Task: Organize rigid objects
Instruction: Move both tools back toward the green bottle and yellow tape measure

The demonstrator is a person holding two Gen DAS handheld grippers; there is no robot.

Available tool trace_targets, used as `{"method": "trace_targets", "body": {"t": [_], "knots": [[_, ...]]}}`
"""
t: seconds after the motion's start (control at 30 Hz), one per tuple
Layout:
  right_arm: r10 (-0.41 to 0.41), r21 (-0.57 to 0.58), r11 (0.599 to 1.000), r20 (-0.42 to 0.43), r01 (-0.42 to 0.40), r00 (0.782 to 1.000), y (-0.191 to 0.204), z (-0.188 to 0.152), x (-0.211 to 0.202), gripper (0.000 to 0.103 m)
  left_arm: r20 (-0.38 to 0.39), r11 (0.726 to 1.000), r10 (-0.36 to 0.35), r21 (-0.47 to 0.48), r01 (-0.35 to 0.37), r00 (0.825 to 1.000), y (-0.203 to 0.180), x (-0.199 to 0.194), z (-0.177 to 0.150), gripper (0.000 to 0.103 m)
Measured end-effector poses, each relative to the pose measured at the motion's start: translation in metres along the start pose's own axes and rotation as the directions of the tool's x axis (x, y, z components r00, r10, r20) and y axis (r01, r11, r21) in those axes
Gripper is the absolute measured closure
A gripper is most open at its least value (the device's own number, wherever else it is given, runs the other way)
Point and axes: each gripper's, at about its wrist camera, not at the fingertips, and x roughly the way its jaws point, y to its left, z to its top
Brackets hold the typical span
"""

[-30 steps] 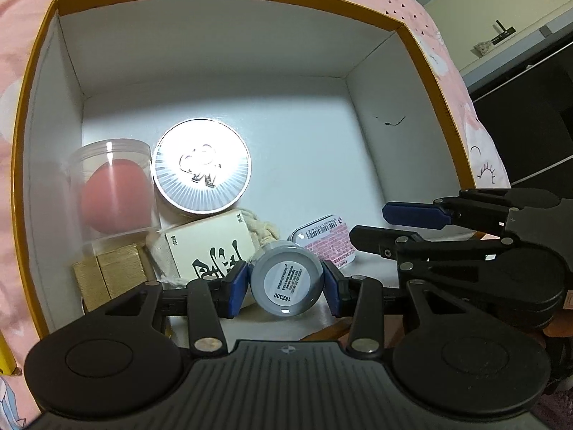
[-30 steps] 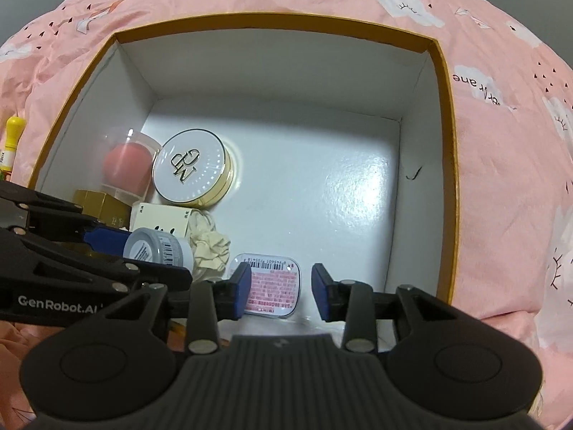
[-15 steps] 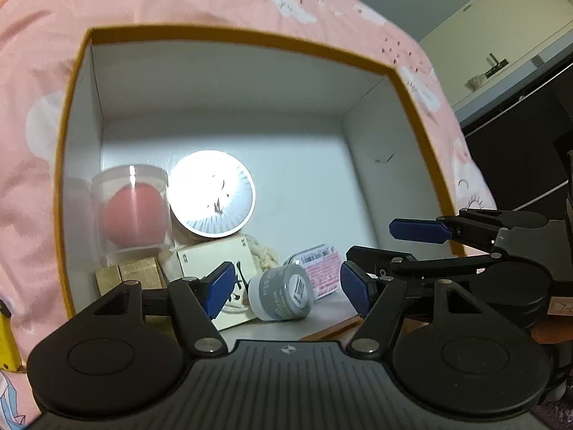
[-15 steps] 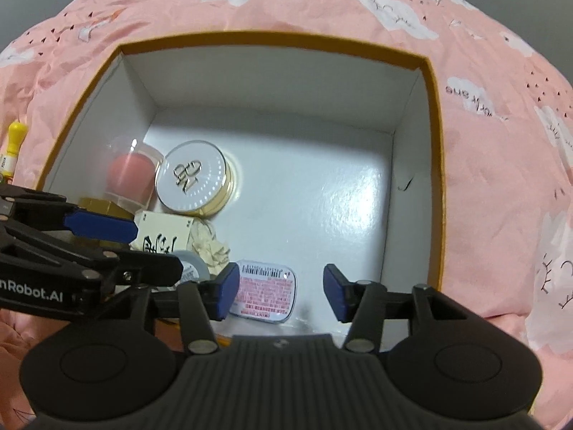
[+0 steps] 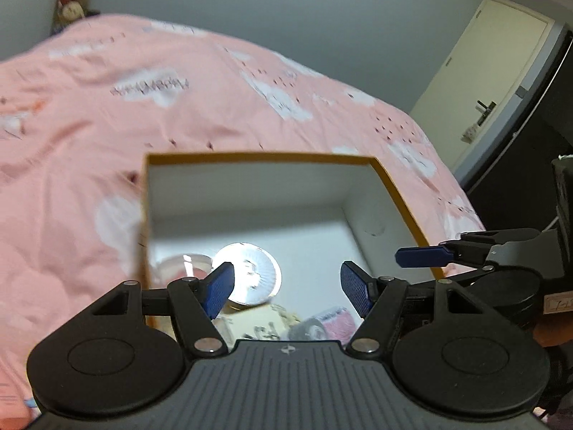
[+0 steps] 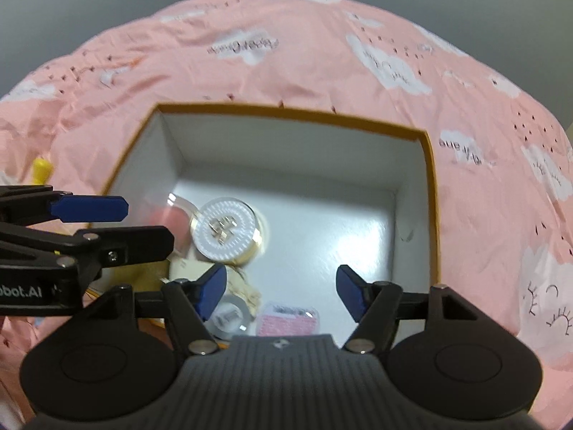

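Pink bedspread [image 6: 322, 71] with white cloud prints fills most of both views; the box [image 6: 428, 193], white inside with an orange rim, sits sunk into it. I have both tools raised over the near side of the box. My left gripper [image 5: 286, 290] has its blue pads spread wide with nothing between them; my right gripper [image 6: 281, 292] is likewise spread and empty.

Contents, all crowded into the near-left part of the box floor:
- round white compact [image 6: 226, 230] with a gold edge, lying flat, lid up
- clear cup holding a pink sponge [image 6: 168, 220], touching the compact on its left, partly hidden behind the left tool's arm in the right wrist view
- small grey jar [image 6: 229, 317], on its side just beyond my right tool's left finger; this is the item placed in the box
- pink labelled tin [image 6: 288, 322] flat beside the jar, on its right
- cream cloth pouch [image 6: 247, 292] between compact and jar
- cream card box with black lettering [image 5: 250, 324], edges blurred

Right half of the box floor shows only glare. A yellow cap [image 6: 41, 170] pokes up on the bedspread left of the box. In the left wrist view a pale door [image 5: 490, 82] stands at far right
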Motion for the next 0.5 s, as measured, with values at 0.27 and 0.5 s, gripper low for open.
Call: {"method": "trace_targets", "body": {"t": [0.27,0.5], "knots": [[0.024,-0.019,1.000,0.100,-0.023,0.995,0.034,0.008,-0.016,0.036,0.067,0.992,0.113,0.049,-0.117,0.991,0.009,-0.038,0.000,0.027],[0.038,-0.046,0.998,0.181,-0.031,0.983,0.069,0.013,-0.021,0.036,0.077,0.989,0.145,-0.001,-0.146,0.986,0.037,-0.064,0.000,0.030]]}}
